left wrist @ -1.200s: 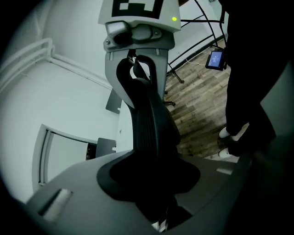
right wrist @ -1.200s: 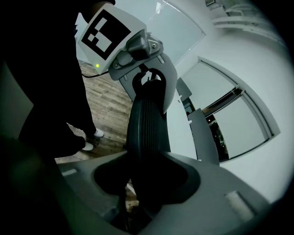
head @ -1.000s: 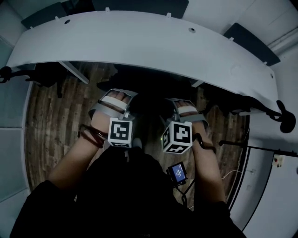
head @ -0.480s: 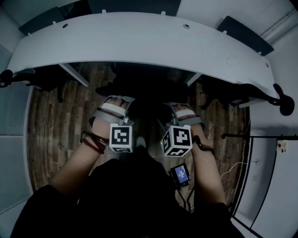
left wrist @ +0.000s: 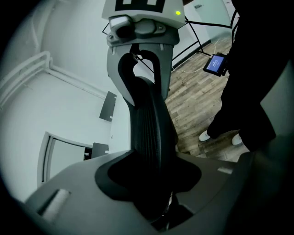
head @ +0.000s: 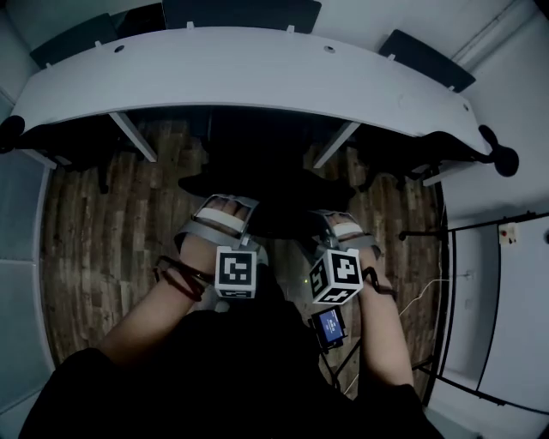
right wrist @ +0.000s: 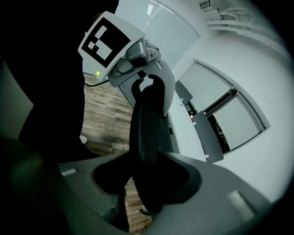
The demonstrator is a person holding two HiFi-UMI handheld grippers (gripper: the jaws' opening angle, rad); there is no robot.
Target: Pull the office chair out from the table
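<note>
A black office chair [head: 262,187] stands in front of the white curved table [head: 257,73], its seat showing just below the table's near edge. My left gripper [head: 223,210] and right gripper [head: 336,221] sit side by side on the top rim of its backrest. In the left gripper view the ribbed black backrest rim [left wrist: 148,131] runs through my left gripper [left wrist: 154,186], whose jaws are shut on it. In the right gripper view that same rim [right wrist: 146,133] is clamped in my right gripper [right wrist: 147,186].
Two white table legs [head: 133,137] [head: 336,144] flank the chair. More dark chairs stand behind the table [head: 240,13] and tucked in at its left [head: 69,141] and right [head: 412,154]. A thin black stand [head: 429,233] and cables are at right. A small blue-screened device [head: 328,326] hangs by my body.
Both grippers and the chair have come back toward me, away from the table. The table sits higher in the head view, and its legs and the chair seat now show.
</note>
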